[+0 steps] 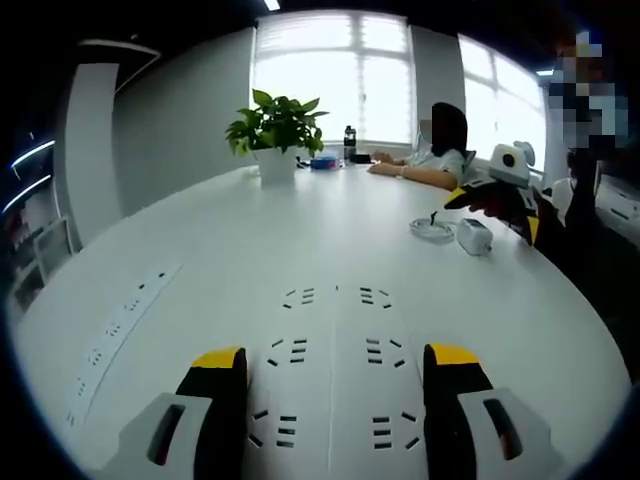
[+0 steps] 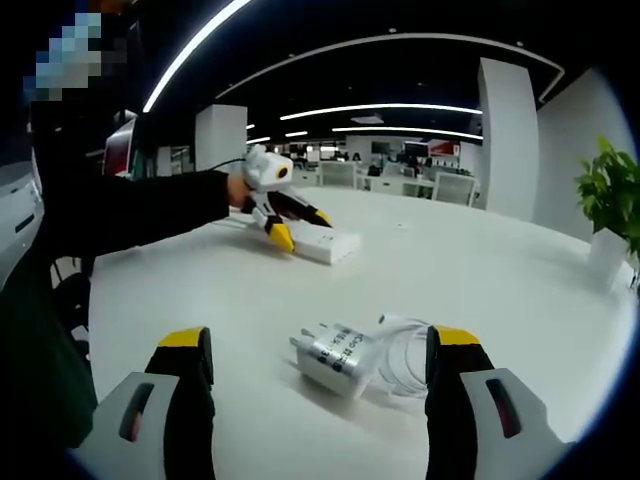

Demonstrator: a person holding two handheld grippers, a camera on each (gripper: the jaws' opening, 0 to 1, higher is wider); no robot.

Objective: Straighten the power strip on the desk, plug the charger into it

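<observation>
Jaws spread, right gripper frames the charger.

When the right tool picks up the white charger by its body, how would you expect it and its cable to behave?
The charger looks like a small rigid block lying on its side, so it probably lifts easily without tipping. Its smooth shell may be a little slippery. The coiled cable beside it looks floppy and would likely uncoil and trail on the table.

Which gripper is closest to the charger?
The right gripper: the charger lies just ahead of its fingers, while the left gripper is at the power strip.
</observation>
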